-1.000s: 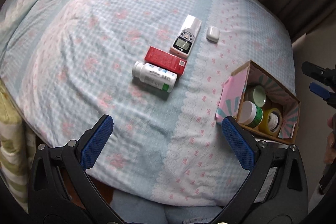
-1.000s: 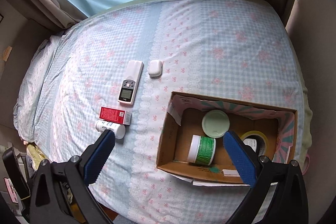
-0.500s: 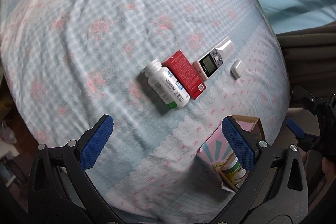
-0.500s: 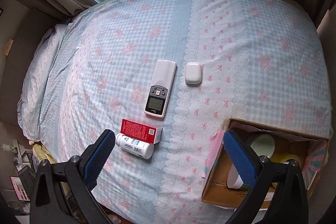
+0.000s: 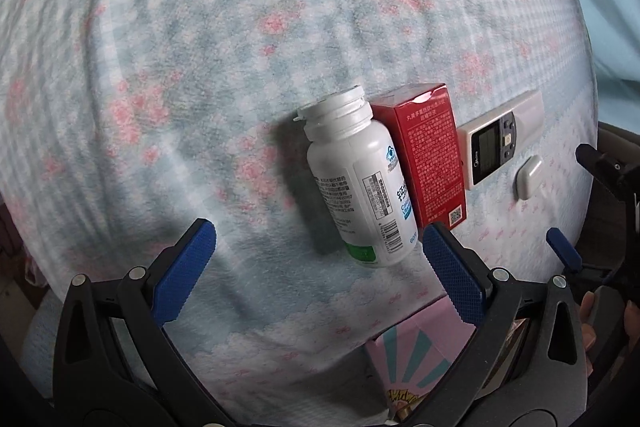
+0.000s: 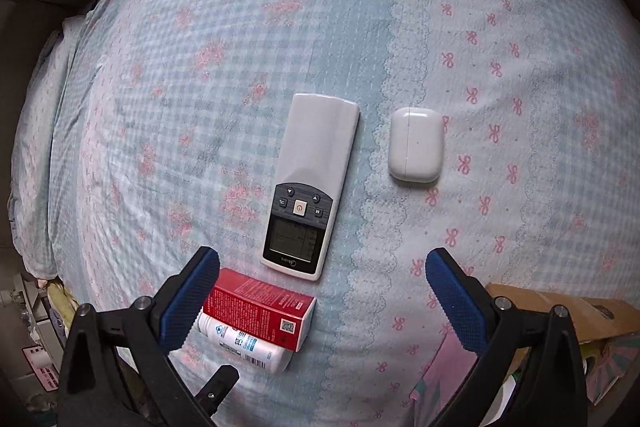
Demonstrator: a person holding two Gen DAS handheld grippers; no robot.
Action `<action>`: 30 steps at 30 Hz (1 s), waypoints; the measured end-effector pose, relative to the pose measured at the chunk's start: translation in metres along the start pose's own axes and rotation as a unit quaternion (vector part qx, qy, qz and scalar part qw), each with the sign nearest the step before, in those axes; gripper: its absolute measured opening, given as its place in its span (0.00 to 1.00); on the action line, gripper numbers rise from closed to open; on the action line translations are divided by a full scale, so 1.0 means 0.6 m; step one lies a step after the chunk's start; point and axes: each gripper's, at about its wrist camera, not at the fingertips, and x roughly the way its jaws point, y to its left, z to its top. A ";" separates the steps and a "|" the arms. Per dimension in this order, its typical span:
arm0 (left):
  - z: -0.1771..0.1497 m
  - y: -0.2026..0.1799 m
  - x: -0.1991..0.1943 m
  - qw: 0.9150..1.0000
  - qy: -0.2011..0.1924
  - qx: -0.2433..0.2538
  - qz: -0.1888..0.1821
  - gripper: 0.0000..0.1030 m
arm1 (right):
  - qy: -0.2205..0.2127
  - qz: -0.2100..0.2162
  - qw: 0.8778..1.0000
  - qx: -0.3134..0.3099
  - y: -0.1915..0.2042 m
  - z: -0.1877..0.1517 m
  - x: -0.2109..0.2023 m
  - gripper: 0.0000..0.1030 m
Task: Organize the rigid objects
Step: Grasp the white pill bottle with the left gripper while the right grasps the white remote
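A white pill bottle (image 5: 360,183) lies on the bed beside a red box (image 5: 430,155). A white remote (image 5: 500,143) and a small white earbud case (image 5: 528,175) lie to their right. My left gripper (image 5: 316,267) is open and empty, just short of the bottle's base. In the right wrist view the remote (image 6: 312,183), the earbud case (image 6: 416,150), the red box (image 6: 260,309) and the bottle (image 6: 248,345) show. My right gripper (image 6: 322,293) is open and empty, near the remote's screen end.
The bed (image 5: 200,67) has a blue checked floral sheet. A cardboard box with pink patterned flaps (image 6: 560,311) stands at the lower right of the right wrist view; its flap (image 5: 416,351) shows below my left gripper. Curtains hang behind the bed.
Both grippers have moved closer to the bed. The left came down toward the bottle and red box, the right toward the remote. The cardboard box slid out toward the frame edges.
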 end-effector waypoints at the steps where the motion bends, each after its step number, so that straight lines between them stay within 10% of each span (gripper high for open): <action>1: 0.003 -0.002 0.005 1.000 0.000 -0.002 0.004 1.00 | 0.006 0.002 1.000 0.008 -0.002 0.007 0.012 1.00; 14: 0.004 -0.018 0.052 0.999 0.011 -0.016 0.026 0.99 | 0.028 -0.023 0.998 0.048 -0.002 0.049 0.099 0.97; 30: 0.022 -0.021 0.071 0.998 0.010 -0.055 0.011 0.69 | 0.031 -0.079 0.991 0.101 0.003 0.062 0.133 0.80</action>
